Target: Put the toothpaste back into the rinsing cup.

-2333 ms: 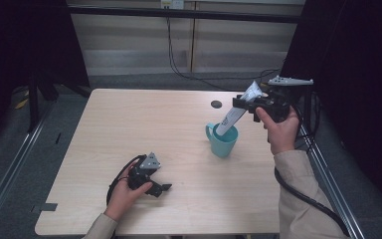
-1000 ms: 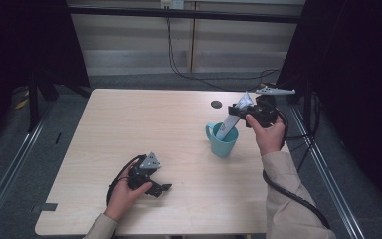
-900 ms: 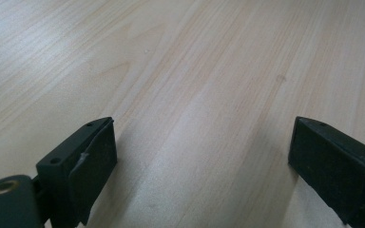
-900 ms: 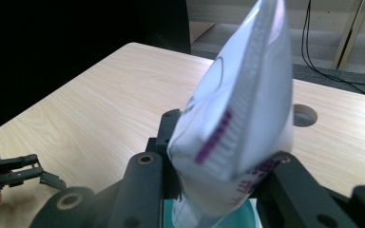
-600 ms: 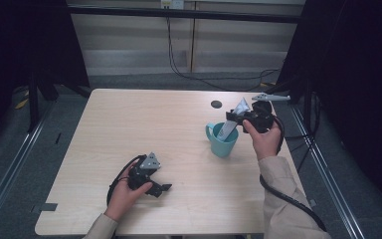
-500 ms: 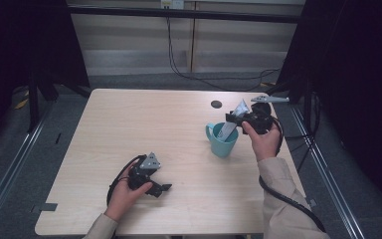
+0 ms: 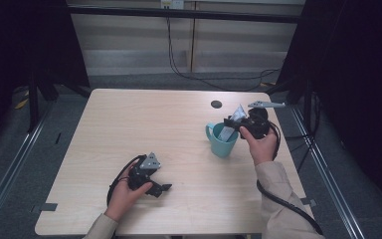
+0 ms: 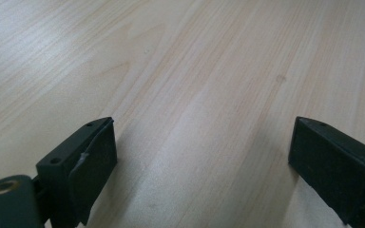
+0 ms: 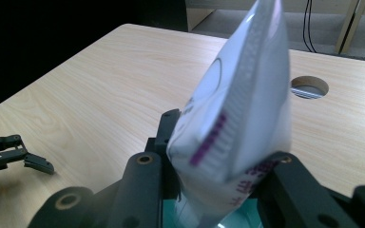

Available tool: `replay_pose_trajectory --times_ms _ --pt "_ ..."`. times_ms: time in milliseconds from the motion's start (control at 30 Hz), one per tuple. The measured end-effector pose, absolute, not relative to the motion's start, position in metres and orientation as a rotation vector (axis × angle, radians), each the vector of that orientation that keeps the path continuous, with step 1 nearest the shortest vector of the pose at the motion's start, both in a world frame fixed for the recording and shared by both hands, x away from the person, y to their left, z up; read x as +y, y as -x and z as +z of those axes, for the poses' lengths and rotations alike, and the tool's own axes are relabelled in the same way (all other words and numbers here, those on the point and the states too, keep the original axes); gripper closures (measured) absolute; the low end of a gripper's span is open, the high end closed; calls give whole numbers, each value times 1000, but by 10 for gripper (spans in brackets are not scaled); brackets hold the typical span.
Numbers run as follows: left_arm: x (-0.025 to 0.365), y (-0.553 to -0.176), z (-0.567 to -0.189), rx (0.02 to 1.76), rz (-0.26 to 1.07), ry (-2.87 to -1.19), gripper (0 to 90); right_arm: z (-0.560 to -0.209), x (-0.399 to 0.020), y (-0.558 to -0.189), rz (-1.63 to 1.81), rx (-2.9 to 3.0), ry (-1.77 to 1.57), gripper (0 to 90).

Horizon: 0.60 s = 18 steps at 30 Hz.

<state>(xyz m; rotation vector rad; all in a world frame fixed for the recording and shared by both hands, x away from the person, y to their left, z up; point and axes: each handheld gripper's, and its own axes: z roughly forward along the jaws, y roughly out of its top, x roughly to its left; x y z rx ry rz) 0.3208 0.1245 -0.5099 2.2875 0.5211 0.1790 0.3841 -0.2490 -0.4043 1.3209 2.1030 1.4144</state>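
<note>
The right gripper (image 7: 235,123), clamped on the white plastic sachet (image 7: 230,124), has sunk, its lower end inside the teal ceramic mug (image 7: 222,142). The left gripper (image 7: 163,188) rests spread, bare wooden table (image 7: 129,119) between its jaws.

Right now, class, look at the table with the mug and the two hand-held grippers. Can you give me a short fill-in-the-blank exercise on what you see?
1. The right hand-held gripper is shut on a white ____.
2. The lower end of the packet dips into a teal ____.
3. The jaws of the left hand-held gripper stand ____, with nothing between them.
4. The mug stands on a wooden ____.

Missing words: packet; mug; open; table
</note>
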Motion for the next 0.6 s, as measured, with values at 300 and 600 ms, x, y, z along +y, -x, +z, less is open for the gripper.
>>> replay_pose_trajectory --times_ms 300,600 --pt "124 -321 -510 522 179 -2287 85 -409 -247 -385 1397 2111 -1317 690" --pt "124 -321 -510 521 179 -2287 85 -412 -246 -384 1384 2118 -1303 686"
